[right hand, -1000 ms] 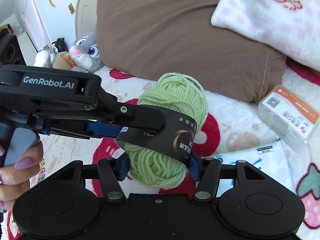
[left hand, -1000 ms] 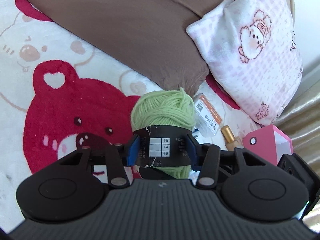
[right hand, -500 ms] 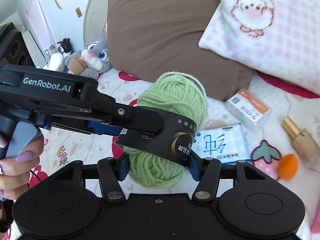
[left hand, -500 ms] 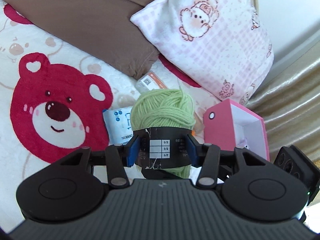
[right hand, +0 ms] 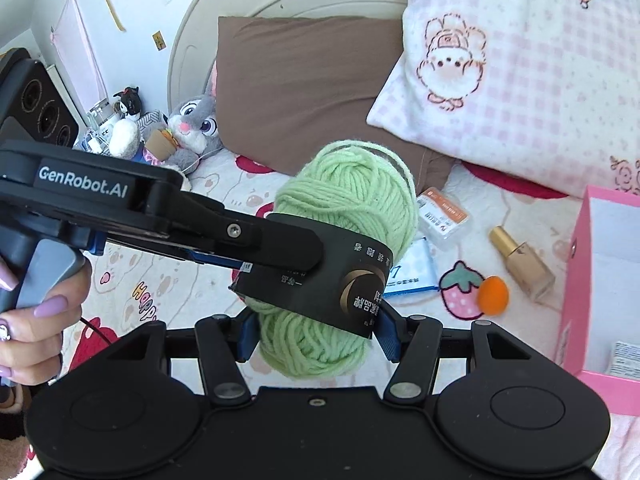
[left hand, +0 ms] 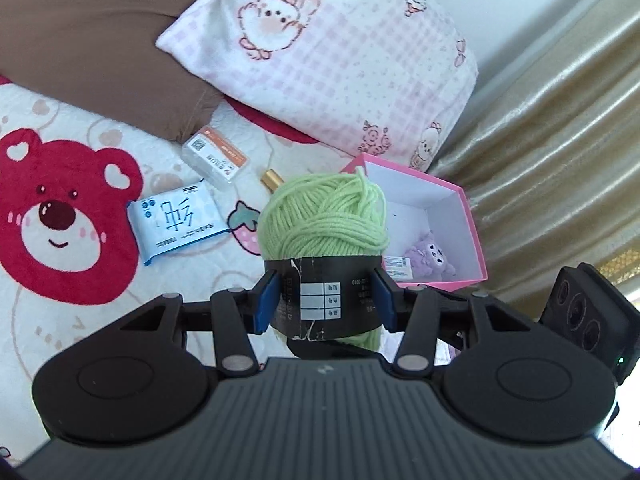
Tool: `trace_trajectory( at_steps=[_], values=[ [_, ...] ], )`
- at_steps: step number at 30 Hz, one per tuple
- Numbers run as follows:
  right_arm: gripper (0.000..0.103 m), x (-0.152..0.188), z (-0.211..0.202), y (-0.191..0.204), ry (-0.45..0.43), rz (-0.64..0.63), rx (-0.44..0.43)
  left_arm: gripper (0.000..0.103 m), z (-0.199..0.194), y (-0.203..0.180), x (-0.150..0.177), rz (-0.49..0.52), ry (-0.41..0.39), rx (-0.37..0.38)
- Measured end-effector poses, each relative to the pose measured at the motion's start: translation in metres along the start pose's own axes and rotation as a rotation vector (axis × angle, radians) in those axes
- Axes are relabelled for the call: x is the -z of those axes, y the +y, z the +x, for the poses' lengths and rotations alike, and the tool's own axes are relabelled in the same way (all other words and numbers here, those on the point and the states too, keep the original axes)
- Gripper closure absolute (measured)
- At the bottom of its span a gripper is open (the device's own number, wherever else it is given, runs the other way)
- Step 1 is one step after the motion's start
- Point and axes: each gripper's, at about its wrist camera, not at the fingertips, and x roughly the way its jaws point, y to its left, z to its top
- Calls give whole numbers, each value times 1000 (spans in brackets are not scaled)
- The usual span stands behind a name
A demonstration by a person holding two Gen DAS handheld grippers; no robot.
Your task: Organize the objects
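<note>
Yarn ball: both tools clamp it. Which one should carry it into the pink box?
Right, probably. The right tool grips the yarn ball from nearest the pink box; the left tool reaches across from the far side.

Both tools [right hand: 316,340] clamp green yarn [right hand: 352,200] midair.

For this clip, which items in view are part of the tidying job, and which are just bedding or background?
Job items: yarn, clamped by both the left gripper and right gripper; pink box; wipes pack; clear case; bottle; orange puff.

Just lying about: brown pillow; pink pillow; plush rabbit; curtain.
</note>
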Motion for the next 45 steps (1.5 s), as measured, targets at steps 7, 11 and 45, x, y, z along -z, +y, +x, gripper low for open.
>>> trace_trajectory(
  at_steps=[7, 11, 45],
  values=[
    [40, -1, -47, -24, -84, -3, 45, 55, 8, -61, -8, 102, -6, 27],
    [40, -2, -75, -41, -120, -4, 73, 55, 17, -96, -14, 149, 1, 45],
    [40, 14, -38, -289, -5, 336, 233, 54, 298, -170, -72, 109, 225, 62]
  ],
)
